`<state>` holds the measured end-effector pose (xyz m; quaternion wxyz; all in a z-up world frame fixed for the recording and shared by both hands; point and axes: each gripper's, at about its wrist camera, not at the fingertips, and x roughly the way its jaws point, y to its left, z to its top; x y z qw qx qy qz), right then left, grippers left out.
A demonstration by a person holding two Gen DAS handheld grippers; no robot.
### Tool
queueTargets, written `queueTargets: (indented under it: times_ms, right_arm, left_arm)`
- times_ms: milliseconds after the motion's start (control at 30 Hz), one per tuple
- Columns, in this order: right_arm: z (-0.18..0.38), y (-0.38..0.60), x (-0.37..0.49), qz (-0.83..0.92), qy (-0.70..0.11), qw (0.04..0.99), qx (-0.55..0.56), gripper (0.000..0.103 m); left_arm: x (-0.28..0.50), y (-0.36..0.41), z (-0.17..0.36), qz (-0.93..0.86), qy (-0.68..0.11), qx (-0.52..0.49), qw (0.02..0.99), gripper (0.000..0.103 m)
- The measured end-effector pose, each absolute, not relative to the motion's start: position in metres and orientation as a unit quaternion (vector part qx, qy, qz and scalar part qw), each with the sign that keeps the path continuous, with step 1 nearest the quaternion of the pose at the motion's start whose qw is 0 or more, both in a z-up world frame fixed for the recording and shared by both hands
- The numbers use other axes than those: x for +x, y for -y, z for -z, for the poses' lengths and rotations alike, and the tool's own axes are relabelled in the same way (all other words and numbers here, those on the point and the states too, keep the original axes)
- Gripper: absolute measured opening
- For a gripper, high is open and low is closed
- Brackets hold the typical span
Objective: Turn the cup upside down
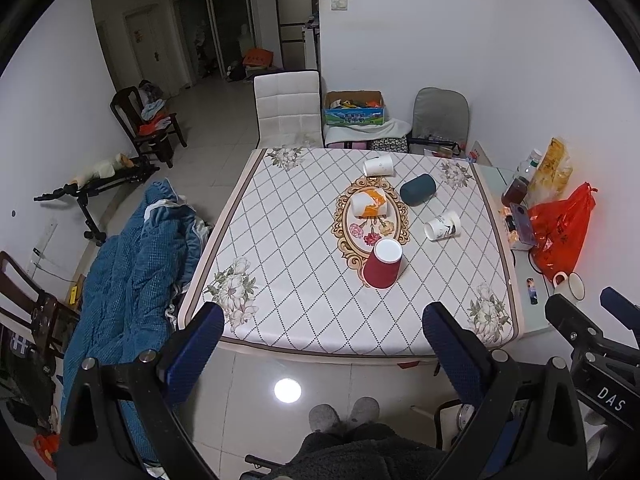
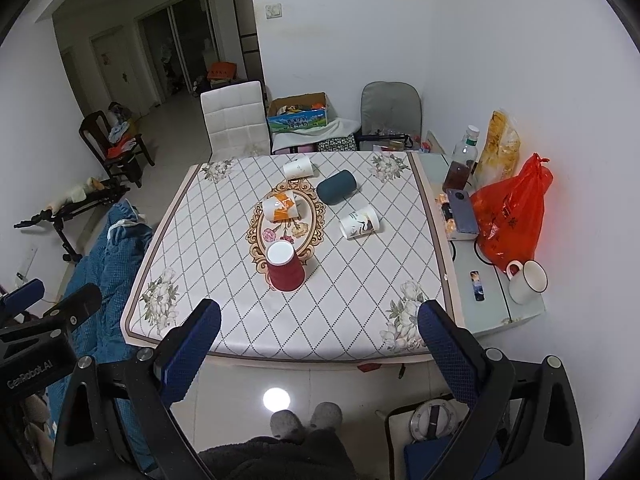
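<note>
Person cut off: only slippers [image 1: 344, 416] visible; tools [image 2: 318, 318] empty.

Both wrist views are evenly lit from overhead, and a round glare spot [image 1: 287, 390] shines off the glossy floor tiles low in the frame, matched in the right view [image 2: 276, 399]. The white wall at upper right reads bright and flat. The hallway [image 1: 224, 40] at upper left sinks into dimness, detail muddy there. The red cup [image 1: 383, 264] throws only a short, soft shadow onto the tablecloth [image 1: 280, 240]. The orange plastic bag [image 2: 512, 216] casts a reddish glow on the wall beside it. Fisheye bending curves the table edges, black vignette fills the corners, and the near blue fingers [image 2: 192, 352] look slightly soft.
</note>
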<state>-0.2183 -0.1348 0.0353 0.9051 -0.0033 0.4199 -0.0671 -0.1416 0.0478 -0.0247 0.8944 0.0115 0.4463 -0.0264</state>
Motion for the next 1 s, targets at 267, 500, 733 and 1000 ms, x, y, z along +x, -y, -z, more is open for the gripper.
queueTargets:
  times_ms: [267, 500, 733, 1000]
  right_arm:
    - [-0.0368, 0.1363, -0.2208, 0.069, -0.419, 0.905, -0.001, 0.101]
    - [-0.0364, 0.1361, -0.2211, 0.069, -0.42, 0.905, 0.0, 0.101]
    - [-0.038, 0.1362, -0.2216, 0.07, -0.419, 0.905, -0.003, 0.101]
    - [-0.0387, 0.1356, -0.2223, 0.069, -0.419, 0.905, 0.0, 0.101]
  left_arm:
    - [-0.1418, -0.05, 0.022, 0.024, -0.441, 0.011, 0.897, 0.102]
    - [-0.1413, -0.0508, 0.0214, 0.023, -0.441, 0.014, 0.897, 0.102]
    - [-0.1406, -0.0506, 0.0216, 0.025, -0.441, 0.015, 0.897, 0.102]
    - [-0.1426, -0.0477, 0.0227, 0.031, -0.44, 0.015, 0.897, 0.102]
